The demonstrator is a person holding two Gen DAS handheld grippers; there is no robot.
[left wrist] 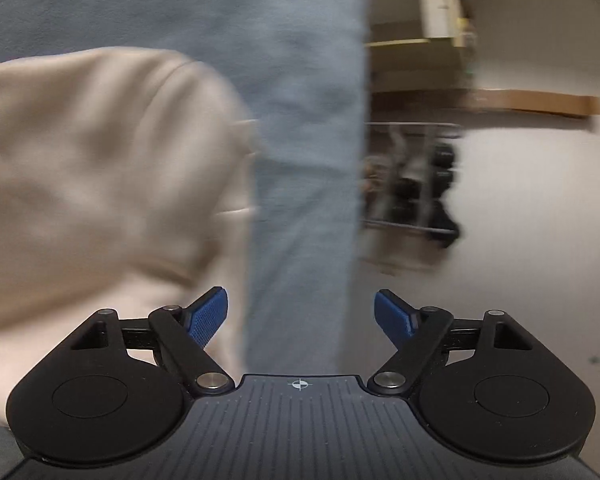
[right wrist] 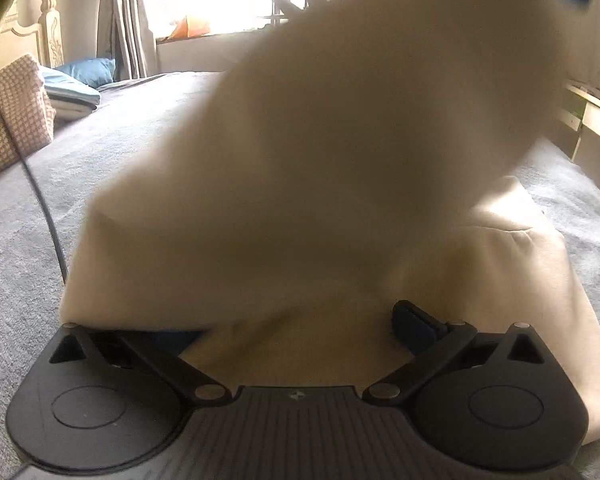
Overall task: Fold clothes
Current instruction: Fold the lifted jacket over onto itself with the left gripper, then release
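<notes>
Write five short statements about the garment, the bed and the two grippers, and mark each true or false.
1. The left gripper has its jaws open with nothing between them. True.
2. The garment is dark green. False: it is cream.
3. The garment lies on a grey-blue bed cover. True.
4. The right gripper is far from the cloth. False: the cream cloth drapes over its left finger and lies between the jaws.
5. A blue pillow lies at the far end of the bed. True.
</notes>
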